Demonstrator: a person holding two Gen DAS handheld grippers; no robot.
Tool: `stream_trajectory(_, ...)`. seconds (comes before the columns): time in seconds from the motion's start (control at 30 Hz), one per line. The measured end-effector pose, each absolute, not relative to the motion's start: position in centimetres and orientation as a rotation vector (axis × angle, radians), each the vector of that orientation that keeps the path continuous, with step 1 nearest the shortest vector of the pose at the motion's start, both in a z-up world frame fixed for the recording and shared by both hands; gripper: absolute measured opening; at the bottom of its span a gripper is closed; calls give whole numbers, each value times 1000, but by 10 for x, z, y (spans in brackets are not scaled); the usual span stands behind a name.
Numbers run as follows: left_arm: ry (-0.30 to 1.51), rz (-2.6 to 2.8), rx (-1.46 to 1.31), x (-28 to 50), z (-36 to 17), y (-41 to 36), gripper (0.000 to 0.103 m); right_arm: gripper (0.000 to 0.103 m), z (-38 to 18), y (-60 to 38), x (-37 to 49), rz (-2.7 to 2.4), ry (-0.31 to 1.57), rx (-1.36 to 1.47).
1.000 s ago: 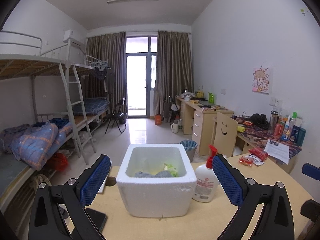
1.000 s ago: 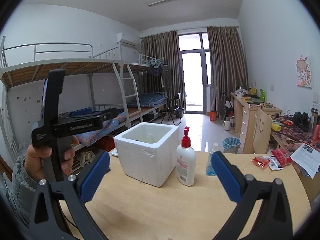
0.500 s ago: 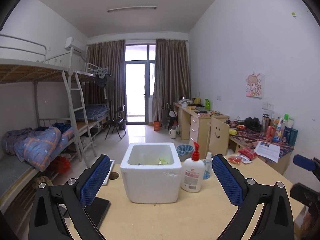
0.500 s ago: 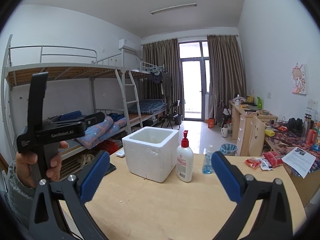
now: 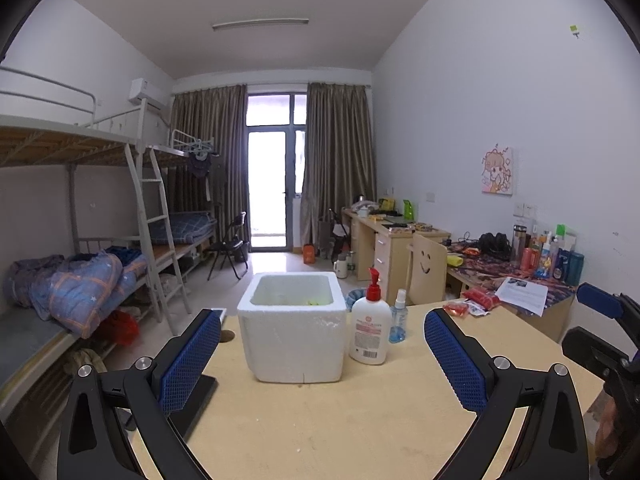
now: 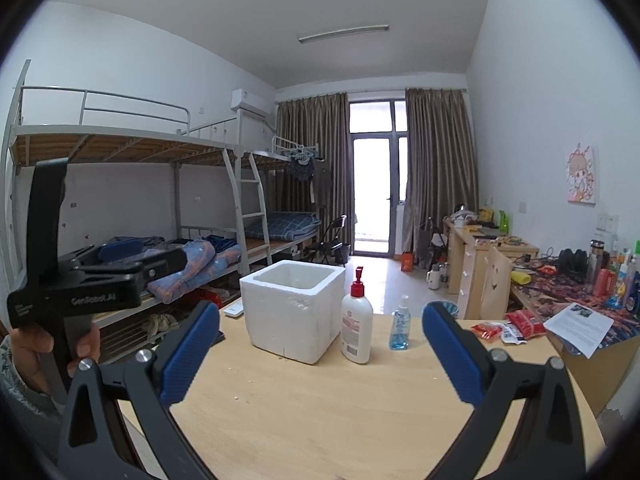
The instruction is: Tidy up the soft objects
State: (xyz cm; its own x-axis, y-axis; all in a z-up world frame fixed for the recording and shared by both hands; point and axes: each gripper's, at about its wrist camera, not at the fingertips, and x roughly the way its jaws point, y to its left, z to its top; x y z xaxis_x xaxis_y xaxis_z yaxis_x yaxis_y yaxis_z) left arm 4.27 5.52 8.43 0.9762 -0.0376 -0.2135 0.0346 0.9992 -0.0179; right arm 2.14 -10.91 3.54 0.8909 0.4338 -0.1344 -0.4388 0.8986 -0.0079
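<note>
A white foam box [image 5: 294, 330] stands on the wooden table [image 5: 320, 420]; it also shows in the right wrist view [image 6: 294, 312]. A bit of yellow-green soft stuff [image 5: 311, 302] shows just over its rim; the rest of its inside is hidden. My left gripper [image 5: 322, 364] is open and empty, well back from the box. My right gripper [image 6: 320, 354] is open and empty, back from the box too. The left gripper's body, held in a hand, shows at the left of the right wrist view [image 6: 80, 284].
A red-pump lotion bottle [image 5: 370, 324] and a small blue spray bottle [image 5: 398, 322] stand right of the box. Red snack packets [image 5: 478, 302] and a paper sheet [image 5: 522, 290] lie far right. A black flat object [image 5: 196, 398] lies at the table's left edge.
Both grippers have pulled back from the box and lifted; the box looks smaller and its contents are now mostly hidden behind the rim. Both stay open.
</note>
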Motion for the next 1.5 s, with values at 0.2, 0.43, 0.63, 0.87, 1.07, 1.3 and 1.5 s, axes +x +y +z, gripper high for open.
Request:
stream_trajectory(0.2,207,-45,-23,24,67,52,102,102,23,-108,10,436,130,-31)
stream_trajectory(0.43,193,-34,-33,6,45,50,102,102,3,-107,-3,433,137,-38)
stream_trajectory(0.63,224,-29,-63,-2,28,55,102,102,-16,-109,-7,457,176,-18)
stream_trajectory(0.87,236,13,-65,-5,14,58,102,102,-28,-105,-19,438,170,-41)
stream_trajectory(1.07,245,27,-67,-6,2,57,102,102,-37,-103,-23,412,179,-50)
stream_trajectory(1.3,244,27,-54,-13,-4,52,102,102,-44,-102,-25,406,197,-51)
stream_trajectory(1.5,246,11,-43,-19,-6,44,102,102,-45,-106,-32,403,196,-39)
